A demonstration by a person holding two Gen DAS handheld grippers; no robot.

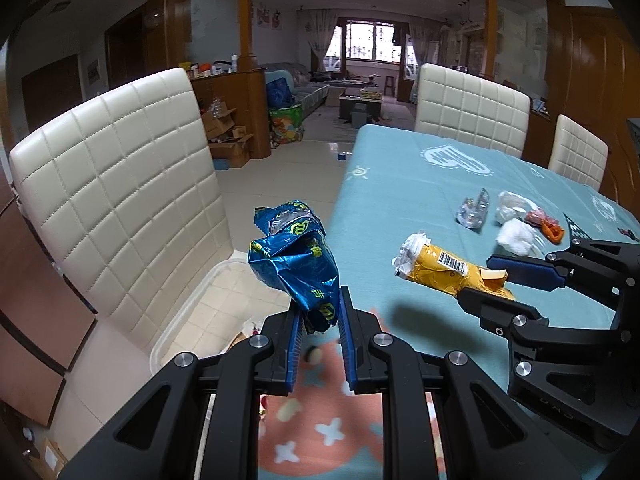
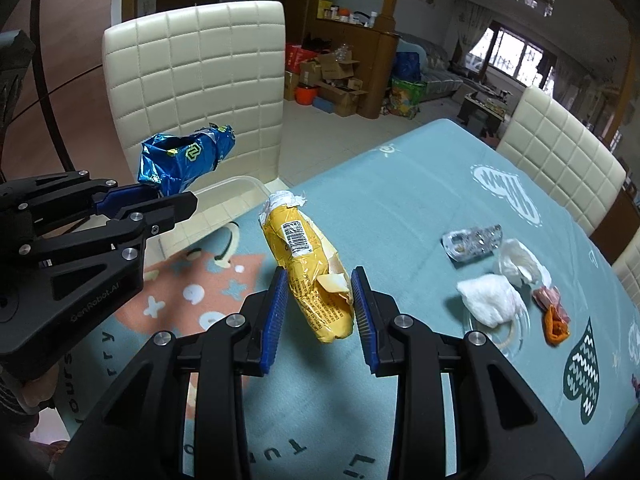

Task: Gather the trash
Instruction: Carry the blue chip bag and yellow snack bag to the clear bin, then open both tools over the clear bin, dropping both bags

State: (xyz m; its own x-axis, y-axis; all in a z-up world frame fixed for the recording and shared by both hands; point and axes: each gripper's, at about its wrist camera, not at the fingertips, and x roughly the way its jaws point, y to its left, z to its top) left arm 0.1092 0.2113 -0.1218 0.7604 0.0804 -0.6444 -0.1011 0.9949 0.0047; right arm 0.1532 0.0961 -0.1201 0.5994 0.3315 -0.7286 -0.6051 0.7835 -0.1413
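My left gripper [image 1: 320, 304] is shut on a crumpled blue foil wrapper [image 1: 296, 260] and holds it in the air past the table's left edge, over a clear plastic bin [image 1: 188, 320]. It also shows at the left of the right wrist view [image 2: 168, 196], with the blue wrapper [image 2: 180, 160] sticking out. My right gripper [image 2: 320, 284] is shut on a yellow snack bag [image 2: 312, 276] and holds it above the table. The left wrist view shows that bag [image 1: 440, 270] in the right gripper [image 1: 484, 280].
More trash lies on the teal tablecloth [image 2: 400, 184]: a clear foil packet [image 2: 472, 244], white tissues [image 2: 492, 300] and an orange-red scrap [image 2: 554, 316]. Cream padded chairs [image 1: 120, 192] stand around the table. The bin sits on the floor beside the left chair.
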